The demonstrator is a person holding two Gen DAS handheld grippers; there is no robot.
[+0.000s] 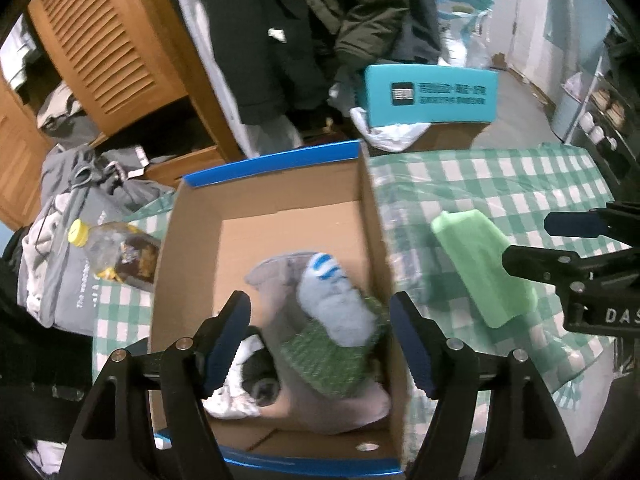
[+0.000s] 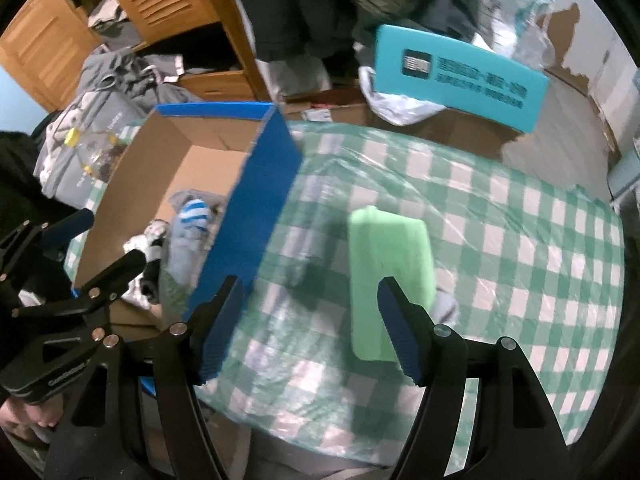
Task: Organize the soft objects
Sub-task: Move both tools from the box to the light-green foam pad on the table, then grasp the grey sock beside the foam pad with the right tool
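- While the left gripper (image 1: 320, 344) hangs above the open cardboard box (image 1: 276, 208), its two blue-padded fingers stand well apart with nothing pressed between them; the soft things in the box only show through the gap from below.
- Inside the box, toward its near end, lies a pile of soft objects: a pale grey sock with a blue-and-white striped toe (image 1: 332, 292) rests on top of a green knitted cloth (image 1: 332, 360), and both sit on a greyish-pink cloth (image 1: 340, 404).
- A black-and-white soft item (image 1: 252, 376) lies beside them, against the left finger's side of the box.
- The far half of the box floor is bare cardboard; the box has blue outer walls and a blue rim.
- The right gripper (image 2: 310, 328) hovers over the green-and-white checked tablecloth (image 2: 520, 240), just to the right of the box's blue wall, with its jaws likewise spread and holding nothing.
- A light green sponge-like block (image 2: 384, 264) lies flat on the cloth, outside the box; in the right wrist view its near end sits behind the right finger's tip, and whether the pad touches it cannot be told.
- In the left wrist view the same block lies well to the right of the box, next to the other gripper's black frame.
- A plastic bottle with a yellow cap (image 1: 116, 248) lies on its side to the left of the box.
- A turquoise carton (image 1: 432, 94) stands beyond the table.
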